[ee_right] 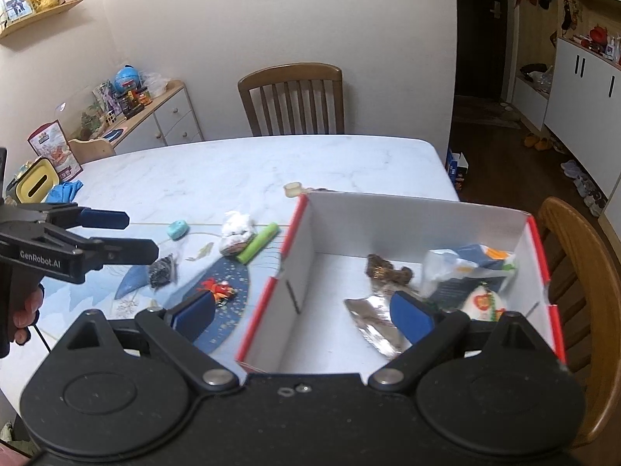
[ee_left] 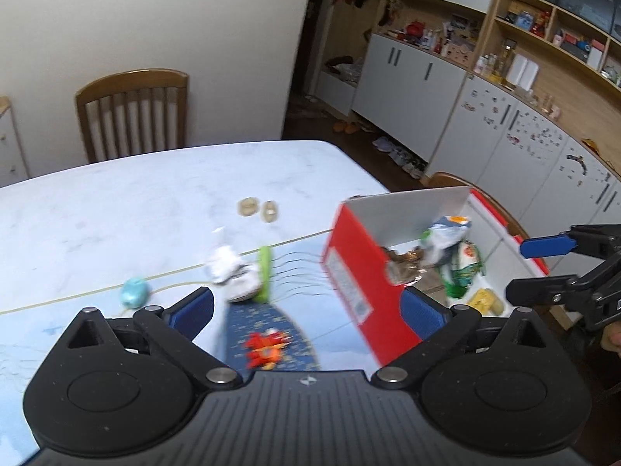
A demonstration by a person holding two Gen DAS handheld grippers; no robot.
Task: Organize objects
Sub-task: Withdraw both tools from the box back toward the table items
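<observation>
A red-and-white cardboard box stands open on the table's right side. It holds snack wrappers, a foil scrap and a brown lump. Left of the box lie a red toy, a green tube, crumpled white paper, a teal object and a black packet. My left gripper hovers open above the toy area, holding nothing. My right gripper is open and empty over the box's near-left corner.
The white marble table carries two small beige caps beyond the box. A yellow tissue box and a blue cloth sit far left. Wooden chairs stand behind and to the right.
</observation>
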